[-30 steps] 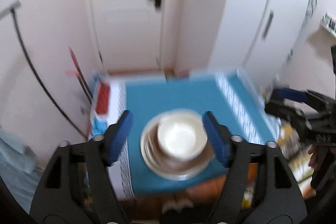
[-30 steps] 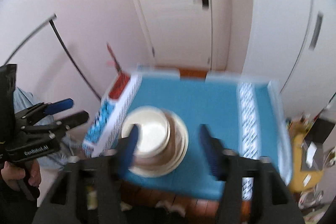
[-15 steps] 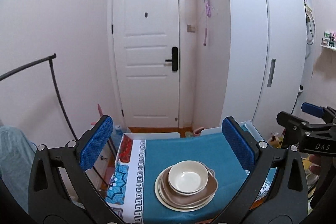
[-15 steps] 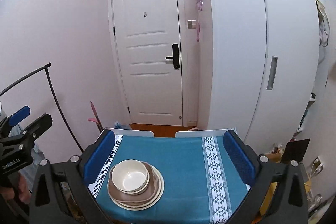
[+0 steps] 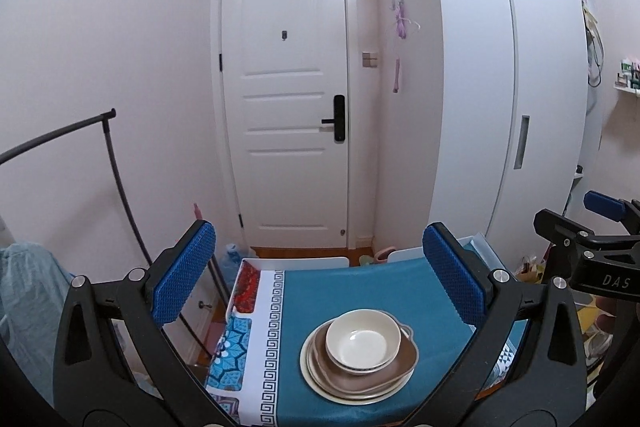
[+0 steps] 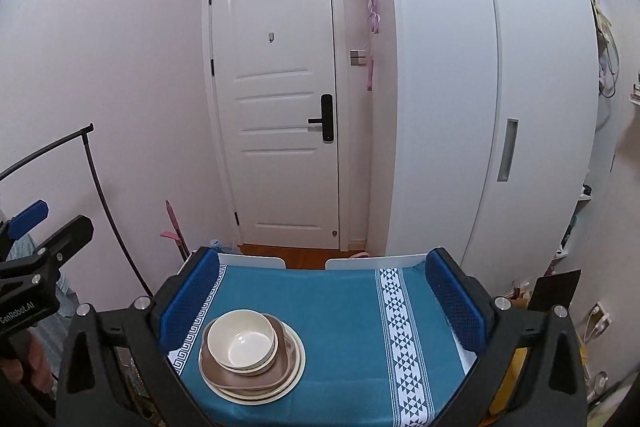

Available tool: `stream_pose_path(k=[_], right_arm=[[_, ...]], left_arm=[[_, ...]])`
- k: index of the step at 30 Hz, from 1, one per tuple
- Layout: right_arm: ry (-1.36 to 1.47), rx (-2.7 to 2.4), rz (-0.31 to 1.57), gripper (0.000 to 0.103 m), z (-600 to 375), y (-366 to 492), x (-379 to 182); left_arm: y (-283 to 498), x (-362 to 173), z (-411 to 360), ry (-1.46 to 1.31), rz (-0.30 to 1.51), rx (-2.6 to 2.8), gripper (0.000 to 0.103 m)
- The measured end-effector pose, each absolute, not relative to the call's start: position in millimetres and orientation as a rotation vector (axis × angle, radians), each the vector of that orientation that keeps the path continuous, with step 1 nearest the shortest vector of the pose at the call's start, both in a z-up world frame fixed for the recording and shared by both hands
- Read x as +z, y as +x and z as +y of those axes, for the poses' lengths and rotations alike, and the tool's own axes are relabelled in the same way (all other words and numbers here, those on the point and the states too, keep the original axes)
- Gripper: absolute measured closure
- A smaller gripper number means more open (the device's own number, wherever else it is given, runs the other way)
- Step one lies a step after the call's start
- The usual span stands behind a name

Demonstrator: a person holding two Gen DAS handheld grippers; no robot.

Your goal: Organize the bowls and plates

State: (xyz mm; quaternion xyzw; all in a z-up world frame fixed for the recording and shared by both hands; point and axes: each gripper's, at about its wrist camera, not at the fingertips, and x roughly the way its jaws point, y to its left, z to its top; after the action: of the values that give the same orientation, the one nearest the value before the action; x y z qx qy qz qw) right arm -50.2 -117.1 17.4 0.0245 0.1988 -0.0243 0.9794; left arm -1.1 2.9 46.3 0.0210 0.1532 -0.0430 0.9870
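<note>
Left wrist view first: our left hand-held gripper (image 5: 318, 277) has just been opening and now sits spread wide with nothing between the blue pads (image 5: 184, 273). It hangs above the table (image 5: 360, 287), which is covered with a teal cloth. The stack is what matters — a cream bowl (image 5: 363, 340) sits in a brown dish (image 5: 366, 367), and that rests on a pale plate (image 5: 344, 389) near the front edge. Over on the right edge of the picture we can see the right hand-held gripper (image 5: 592, 231).

From the right wrist it's the same story. The right hand-held gripper (image 6: 322, 297) has also just been opening, its jaws are wide apart and empty, and the bowl stack (image 6: 252, 355) sits down at the lower left — clear of both fingers. A white door (image 6: 280, 95) and a white wardrobe (image 6: 480, 87) stand behind the table.
</note>
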Motion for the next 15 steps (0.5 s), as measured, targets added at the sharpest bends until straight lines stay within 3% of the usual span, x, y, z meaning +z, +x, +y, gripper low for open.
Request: stream_pose_path(k=[15], right_arm=[[0.048,-0.072,0.406,0.0,-116.9,-46.1,17.5]], left_arm=[[-1.9,43.9,2.3,0.053,0.305,-0.076,0.0]])
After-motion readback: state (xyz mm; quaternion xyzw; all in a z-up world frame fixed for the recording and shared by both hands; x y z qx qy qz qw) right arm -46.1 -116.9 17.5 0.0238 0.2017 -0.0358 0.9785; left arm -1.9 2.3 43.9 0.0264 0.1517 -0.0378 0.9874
